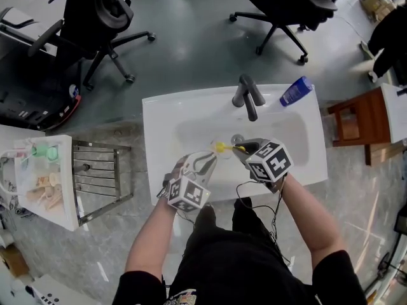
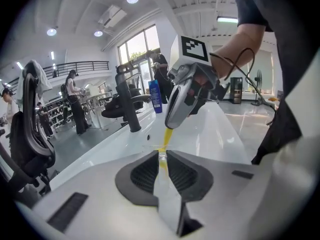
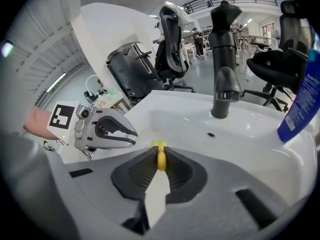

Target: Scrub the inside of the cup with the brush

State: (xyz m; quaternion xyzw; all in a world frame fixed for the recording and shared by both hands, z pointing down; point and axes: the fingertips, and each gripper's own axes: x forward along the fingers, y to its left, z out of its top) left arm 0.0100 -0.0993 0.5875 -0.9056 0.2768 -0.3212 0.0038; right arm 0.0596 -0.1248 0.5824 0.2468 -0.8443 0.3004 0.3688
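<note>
The white sink [image 1: 159, 122] fills the middle of the head view, and the person stands against its near edge with both forearms reaching over the basin. Beyond the sink's far edge stand two black office chairs [image 1: 95, 18]. A metal rack [image 1: 102, 176] lies on the floor to the sink's left, and a wooden stool [image 1: 356, 122] stands just off its right end. A black faucet [image 1: 247, 97] rises from the middle of the sink's back ledge. A blue bottle [image 1: 296, 91] lies tilted on the same ledge, toward the right rear corner. The left gripper [image 2: 161, 155] hangs over the near left part of the basin, pointing toward the faucet. Its jaws are drawn close with only a thin gap, and they appear to pinch the wall of a clear cup [image 1: 205, 159] that is hard to make out against the white basin. The right gripper [image 3: 161, 153] is over the middle of the basin, just in front of the drain, angled down toward the left gripper. Its jaws are pressed onto the yellow brush [image 1: 220, 147], which runs down from them to the cup's mouth at the left gripper's tips. How deep the brush reaches inside cannot be told.
</note>
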